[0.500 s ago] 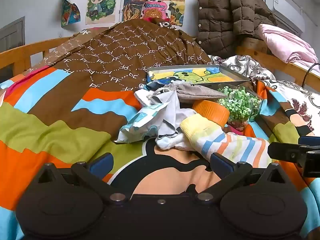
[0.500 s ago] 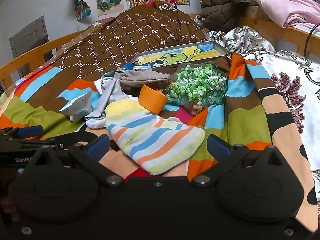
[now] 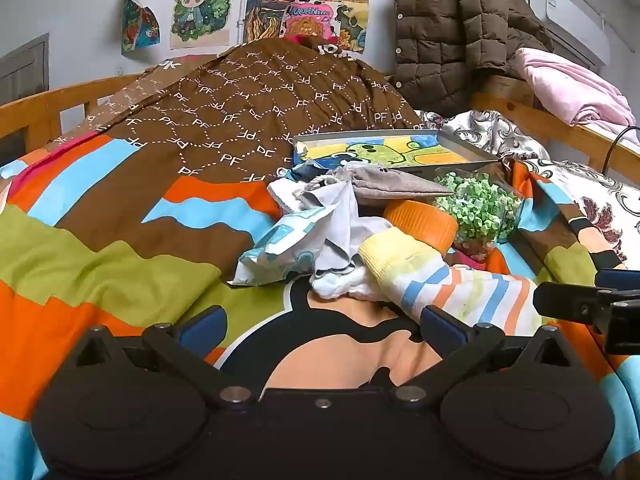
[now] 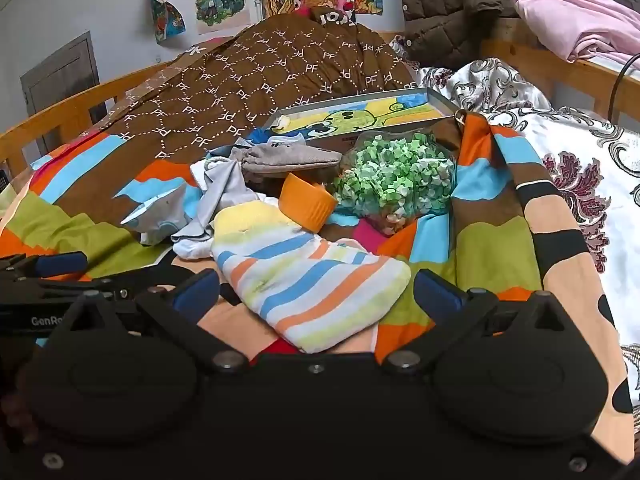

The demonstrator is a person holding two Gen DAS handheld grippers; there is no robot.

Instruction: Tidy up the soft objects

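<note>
nothing looks sorted yet: the striped sock [image 4: 308,284], grey cloth [image 4: 224,200] and grey pouch [image 4: 288,160] lie heaped on the bed [image 4: 492,248]. the left hand-held gripper [image 3: 320,320] and right hand-held gripper [image 4: 316,292] both stand wide apart, empty, near the sock.

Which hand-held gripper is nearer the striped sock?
Right. The right hand-held gripper straddles the striped sock with open fingers; the left hand-held gripper sits beside it, to its left, also open.

Bed quilt [image 3: 120,264] — striped sock [image 4: 308,276], tray [image 4: 440,101], grey pouch [image 4: 288,158].
</note>
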